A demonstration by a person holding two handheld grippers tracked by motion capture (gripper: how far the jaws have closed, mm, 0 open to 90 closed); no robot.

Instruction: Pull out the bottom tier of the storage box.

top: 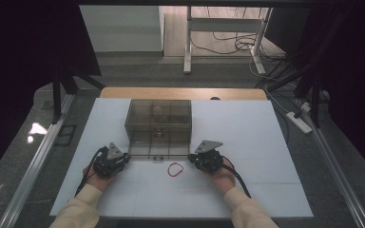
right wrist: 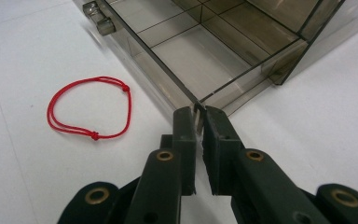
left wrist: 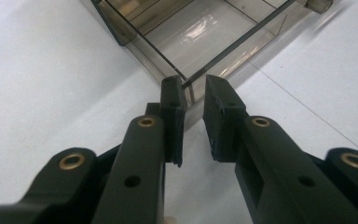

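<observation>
Both grippers are down at the near edge of the smoky plastic box (top: 158, 123), one at each front corner of its pulled-out drawer (top: 159, 148). The right gripper (right wrist: 199, 119) has its jaws pinched tight on the drawer's right corner wall, a firm hold by the look of it. The left gripper (left wrist: 193, 91) straddles the left corner with its jaws narrow, the wall edge sitting between the pads; there is a sliver of daylight there, so I would call it loose rather than clamped.

The drawer is already out, its divided compartments open and, as far as the gripper views show, bare. A red cord bracelet (top: 175, 169) lies on the white table (top: 247, 142) just near of the drawer front, between the two hands, untouched.

So my read: opening is done. Still to come, the bracelet going into a compartment and the drawer sliding back in.
</observation>
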